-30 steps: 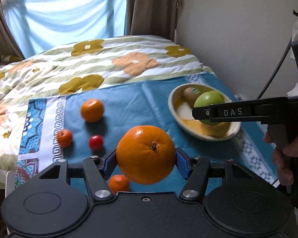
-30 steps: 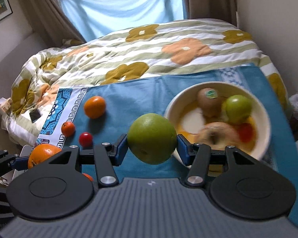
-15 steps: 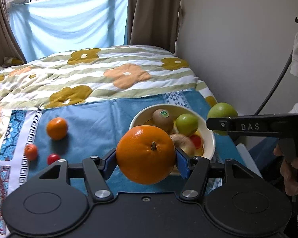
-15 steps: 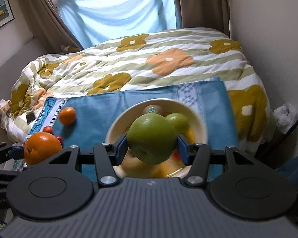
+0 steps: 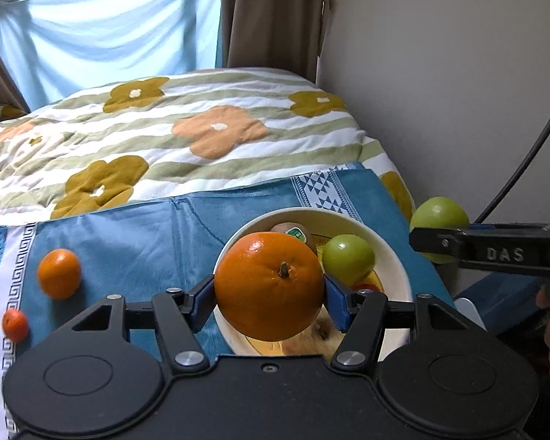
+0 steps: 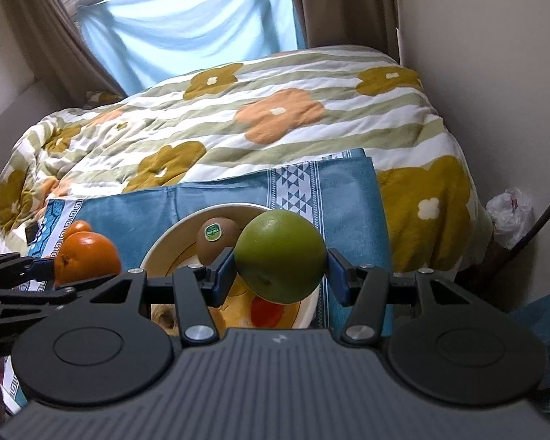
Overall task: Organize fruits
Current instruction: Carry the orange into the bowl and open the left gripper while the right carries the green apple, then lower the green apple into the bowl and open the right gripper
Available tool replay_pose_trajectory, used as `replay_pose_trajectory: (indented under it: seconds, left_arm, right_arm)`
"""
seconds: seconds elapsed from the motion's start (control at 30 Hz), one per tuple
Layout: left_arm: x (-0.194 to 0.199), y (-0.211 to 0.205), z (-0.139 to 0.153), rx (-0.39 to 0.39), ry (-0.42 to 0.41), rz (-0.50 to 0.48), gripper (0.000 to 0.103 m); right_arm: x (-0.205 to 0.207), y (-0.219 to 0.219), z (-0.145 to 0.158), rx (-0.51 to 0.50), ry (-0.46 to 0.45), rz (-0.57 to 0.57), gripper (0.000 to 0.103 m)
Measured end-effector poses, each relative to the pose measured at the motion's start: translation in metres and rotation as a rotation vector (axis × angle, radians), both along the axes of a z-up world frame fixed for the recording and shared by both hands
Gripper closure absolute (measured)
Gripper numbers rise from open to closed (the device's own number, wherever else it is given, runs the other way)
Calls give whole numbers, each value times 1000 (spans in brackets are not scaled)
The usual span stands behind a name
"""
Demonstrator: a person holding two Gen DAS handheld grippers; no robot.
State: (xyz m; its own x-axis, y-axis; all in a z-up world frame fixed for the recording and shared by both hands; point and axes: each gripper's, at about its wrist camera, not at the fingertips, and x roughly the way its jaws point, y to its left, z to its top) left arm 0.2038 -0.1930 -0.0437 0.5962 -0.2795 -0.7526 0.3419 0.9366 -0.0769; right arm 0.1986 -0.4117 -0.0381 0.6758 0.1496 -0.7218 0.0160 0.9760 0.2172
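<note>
Two grippers: each clamped on one fruit, both held above the bowl end of the blue cloth [image 5: 135, 234].
Left gripper [image 5: 269, 293]: blue pads pressed on both flanks of a large orange [image 5: 269, 286]; part-way open around it.
Orange, orientation: round, no clear long axis; stem end faces the camera, slightly up.
Orange, place: in the air over the near-left part of the white bowl [image 5: 396, 256].
Right gripper [image 6: 280, 273]: pads tight on a green citrus [image 6: 280, 256], near-round; dimpled end turned down toward the camera.
Green citrus, place: above the bowl's right rim.
Bowl contents: kiwi [image 6: 216, 238] with green sticker, green apple [image 5: 348, 258], red fruit partly hidden.
Loose on cloth: mandarin [image 5: 58, 273], smaller orange fruit [image 5: 14, 324], well left of the bowl.
</note>
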Motion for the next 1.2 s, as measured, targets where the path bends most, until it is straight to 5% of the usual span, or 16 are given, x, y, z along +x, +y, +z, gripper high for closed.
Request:
replay_pose_trajectory:
  seconds: [0.6,0.67,0.73,1.2]
  left_arm:
    - [62,-12,-54,55,144,-71,37]
    - [61,-13,-49,49,109,-76,31]
    - [60,-12,-44,39,83,-78,11]
    - [31,34,-31,40,71,17,8]
  right_arm:
    - [29,8,-22,16,63,-73,35]
    - [28,9,-21,19,63,-77,35]
    - [28,9,-21,24,64,-83,35]
    - [31,26,-19,16,53,-29,35]
